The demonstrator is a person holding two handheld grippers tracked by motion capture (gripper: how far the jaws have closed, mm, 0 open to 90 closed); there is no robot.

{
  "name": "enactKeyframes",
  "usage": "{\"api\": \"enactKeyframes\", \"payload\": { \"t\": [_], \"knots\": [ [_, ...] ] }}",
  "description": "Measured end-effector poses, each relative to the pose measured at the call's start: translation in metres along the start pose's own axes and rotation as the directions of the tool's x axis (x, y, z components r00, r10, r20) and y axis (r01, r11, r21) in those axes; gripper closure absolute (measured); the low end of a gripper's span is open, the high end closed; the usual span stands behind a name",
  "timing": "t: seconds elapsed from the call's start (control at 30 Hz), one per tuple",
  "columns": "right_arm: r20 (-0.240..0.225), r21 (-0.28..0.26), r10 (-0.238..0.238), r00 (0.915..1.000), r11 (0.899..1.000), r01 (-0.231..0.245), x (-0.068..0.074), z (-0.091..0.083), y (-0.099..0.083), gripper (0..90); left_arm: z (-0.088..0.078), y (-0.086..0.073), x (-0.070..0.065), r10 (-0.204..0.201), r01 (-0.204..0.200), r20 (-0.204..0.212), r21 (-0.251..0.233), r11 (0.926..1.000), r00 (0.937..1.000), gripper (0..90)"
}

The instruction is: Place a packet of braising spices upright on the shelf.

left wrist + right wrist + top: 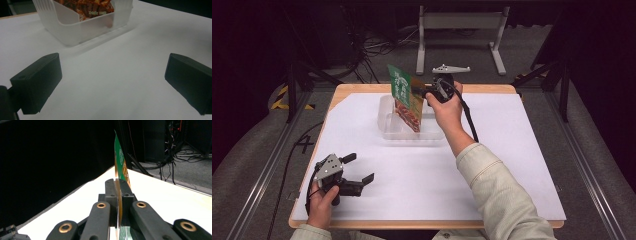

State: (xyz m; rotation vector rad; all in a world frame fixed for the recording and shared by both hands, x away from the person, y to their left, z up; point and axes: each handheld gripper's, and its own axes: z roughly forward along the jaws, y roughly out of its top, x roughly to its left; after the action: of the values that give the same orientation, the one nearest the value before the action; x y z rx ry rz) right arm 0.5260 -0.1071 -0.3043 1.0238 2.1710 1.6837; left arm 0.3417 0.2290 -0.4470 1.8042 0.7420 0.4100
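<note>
We have the right gripper (428, 93) clamped on one flat green-and-red printed food pouch (404, 97), its bottom edge inside the one clear plastic bin (388, 125) at 12 o'clock on the white worktop (512, 165). Left gripper (357, 172) idles at 7 o'clock, jaws wide apart. Risk: the thin pouch slips or tips the light bin.

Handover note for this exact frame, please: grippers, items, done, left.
Right gripper: shut on the green and red flat food packet, held upright, its lower end inside the clear plastic bin.
Left gripper: open, holding nothing, low over the white table cover near the front left corner.
Done: packet gripped and partly in the bin.
Left: probably lower it in and release.
</note>
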Motion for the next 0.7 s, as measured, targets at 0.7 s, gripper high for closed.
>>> {"api": "enactKeyframes", "payload": {
  "t": [0.7],
  "knots": [
    [-0.037, -0.039, 0.000, 0.9993, 0.999, -0.001, 0.000, -0.010, -0.001, 64.0, 0.003, 0.001, 0.000, -0.003, 0.003, 0.004, -0.002, 1.0000, 1.0000, 1.6]
  ]
}}
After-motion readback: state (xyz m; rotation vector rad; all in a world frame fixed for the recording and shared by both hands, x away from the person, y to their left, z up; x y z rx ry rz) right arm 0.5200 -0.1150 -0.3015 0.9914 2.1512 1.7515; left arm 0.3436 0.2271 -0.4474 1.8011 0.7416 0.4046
